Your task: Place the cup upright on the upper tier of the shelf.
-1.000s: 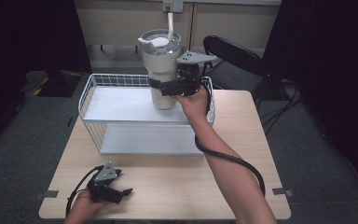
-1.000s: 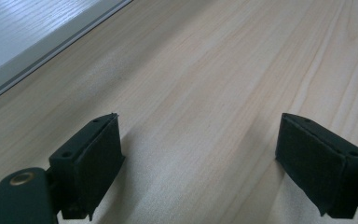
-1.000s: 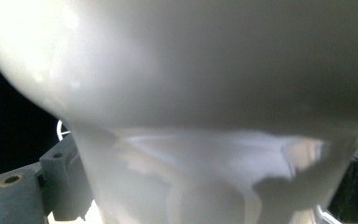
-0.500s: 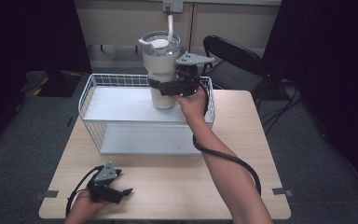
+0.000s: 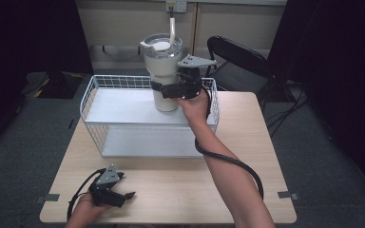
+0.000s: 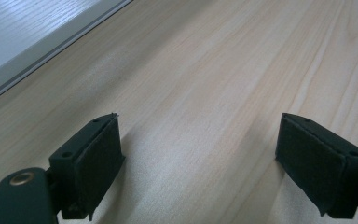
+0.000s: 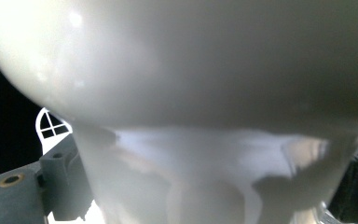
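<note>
The table (image 5: 180, 180) is pale wood, with a dark chair (image 5: 237, 61) behind its far right corner; on its far half stands a white wire rack (image 5: 123, 114) with two shelves, the upper one bare along its left part; on that upper shelf, toward the right, stands the tumbler (image 5: 164, 71), upright, cream-coloured, with a clear lid and a straw rising from it; in the right gripper view the tumbler (image 7: 205, 93) swells wide above and narrows toward its base, very close to the camera; the right gripper (image 5: 171, 89) is clamped on the tumbler's narrow lower part, a black jaw pressed against each side, with the grey plate on top and the cable trailing down along the forearm; the left gripper (image 5: 123, 194) lies low at the table's near left corner, well apart from the rack; its jaws stand wide apart with nothing between them, over bare wood in the left gripper view, the rack's pale lower shelf at the upper left there.
</note>
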`<state>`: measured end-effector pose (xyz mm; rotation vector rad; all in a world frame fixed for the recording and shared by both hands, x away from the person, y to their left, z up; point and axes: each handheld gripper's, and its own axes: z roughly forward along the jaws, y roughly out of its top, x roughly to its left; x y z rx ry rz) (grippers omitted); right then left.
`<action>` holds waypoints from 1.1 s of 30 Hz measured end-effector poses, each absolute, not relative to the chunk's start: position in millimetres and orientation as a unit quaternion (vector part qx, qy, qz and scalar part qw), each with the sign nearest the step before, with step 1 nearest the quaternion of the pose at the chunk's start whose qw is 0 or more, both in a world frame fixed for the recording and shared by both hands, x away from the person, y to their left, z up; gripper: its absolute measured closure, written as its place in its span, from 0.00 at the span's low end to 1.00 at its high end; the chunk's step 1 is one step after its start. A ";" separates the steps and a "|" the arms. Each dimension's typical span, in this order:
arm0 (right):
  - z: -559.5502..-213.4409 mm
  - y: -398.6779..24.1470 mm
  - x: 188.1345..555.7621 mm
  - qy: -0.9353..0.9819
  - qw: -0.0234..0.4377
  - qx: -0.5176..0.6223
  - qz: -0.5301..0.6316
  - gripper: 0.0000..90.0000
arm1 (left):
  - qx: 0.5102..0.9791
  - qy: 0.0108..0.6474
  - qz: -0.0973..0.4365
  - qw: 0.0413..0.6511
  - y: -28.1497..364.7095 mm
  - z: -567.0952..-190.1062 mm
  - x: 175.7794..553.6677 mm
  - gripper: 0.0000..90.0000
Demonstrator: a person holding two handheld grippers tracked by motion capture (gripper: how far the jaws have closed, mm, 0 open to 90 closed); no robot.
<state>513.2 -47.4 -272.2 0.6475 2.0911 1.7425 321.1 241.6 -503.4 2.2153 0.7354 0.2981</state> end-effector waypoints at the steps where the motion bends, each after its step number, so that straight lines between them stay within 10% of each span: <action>1: -272.8 -47.4 513.5 0.737 0.172 0.227 0.613 0.11 | 0.869 0.288 0.117 0.384 241.6 -503.4 321.1 0.15; 33: -280.3 -53.2 512.5 0.742 0.172 0.227 0.607 0.10 | 0.869 0.288 0.118 0.384 241.6 -503.4 321.1 0.15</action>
